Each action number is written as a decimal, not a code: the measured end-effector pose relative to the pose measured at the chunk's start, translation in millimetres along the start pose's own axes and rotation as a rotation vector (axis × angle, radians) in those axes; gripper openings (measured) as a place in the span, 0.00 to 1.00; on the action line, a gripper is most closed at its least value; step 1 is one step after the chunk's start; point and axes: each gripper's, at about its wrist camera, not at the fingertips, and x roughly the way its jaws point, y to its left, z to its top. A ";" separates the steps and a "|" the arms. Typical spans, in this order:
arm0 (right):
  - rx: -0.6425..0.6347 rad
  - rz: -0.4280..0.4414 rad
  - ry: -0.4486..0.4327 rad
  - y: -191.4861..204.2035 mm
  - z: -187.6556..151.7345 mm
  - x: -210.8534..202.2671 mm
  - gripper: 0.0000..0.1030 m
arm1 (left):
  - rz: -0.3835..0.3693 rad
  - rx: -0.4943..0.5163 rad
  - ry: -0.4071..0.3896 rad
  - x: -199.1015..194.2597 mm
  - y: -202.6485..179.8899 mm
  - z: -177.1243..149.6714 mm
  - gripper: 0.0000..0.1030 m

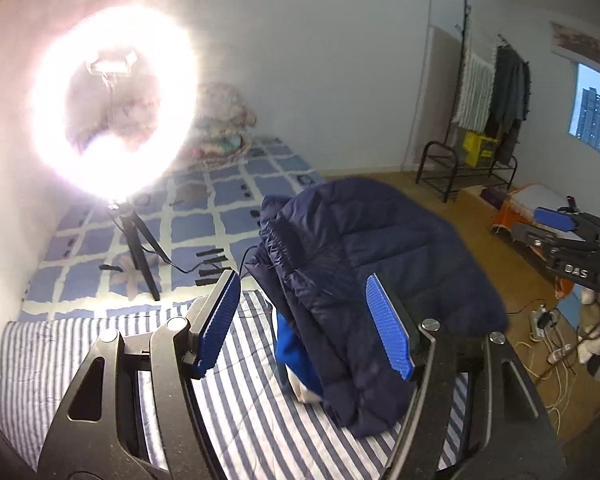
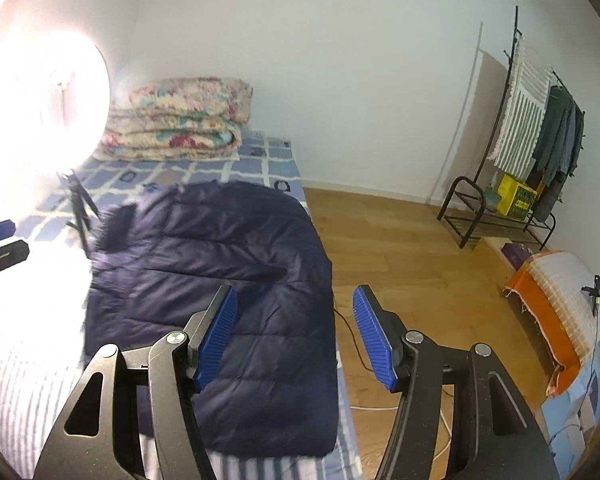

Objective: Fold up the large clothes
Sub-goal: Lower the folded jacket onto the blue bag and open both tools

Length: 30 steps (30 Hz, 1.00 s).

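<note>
Here the left gripper (image 1: 304,320) and the right gripper (image 2: 294,338) both hang above the bed with jaws apart and nothing between the blue pads. A glaring ring light (image 1: 112,104) washes out the wall and part of the striped sheet (image 1: 236,392). The folded navy down jacket (image 2: 216,296) lies on the bed's edge beside the wooden floor (image 2: 400,264), its long axis running toward the floral quilt (image 2: 176,120).

The bed (image 2: 20,380) carries a striped sheet near and a blue checked cover (image 2: 220,168) far. A navy padded jacket (image 2: 220,280) lies along its right edge, a folded floral quilt (image 2: 180,120) at the far end, and a ring light's tripod (image 1: 140,252) stands left.
</note>
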 end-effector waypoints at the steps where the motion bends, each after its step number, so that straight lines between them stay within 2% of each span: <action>1: 0.003 0.002 -0.009 2.6 1.0 -11.7 0.58 | -0.002 0.009 -0.010 -16.6 -1.1 0.2 0.66; 10: 0.011 0.006 -0.060 29.5 -10.2 -116.3 0.58 | -0.016 0.052 -0.075 -145.7 -10.2 -17.4 0.66; 19: 0.048 -0.004 -0.055 64.2 -60.4 -192.5 0.59 | -0.033 0.062 -0.081 -251.2 -15.4 -70.9 0.66; 25: 0.097 0.000 -0.048 75.4 -95.1 -220.9 0.62 | -0.040 0.080 -0.090 -297.7 -17.6 -106.9 0.66; 30: 0.094 -0.021 -0.055 91.6 -117.7 -236.5 0.64 | -0.045 0.089 -0.073 -318.9 -17.9 -134.6 0.66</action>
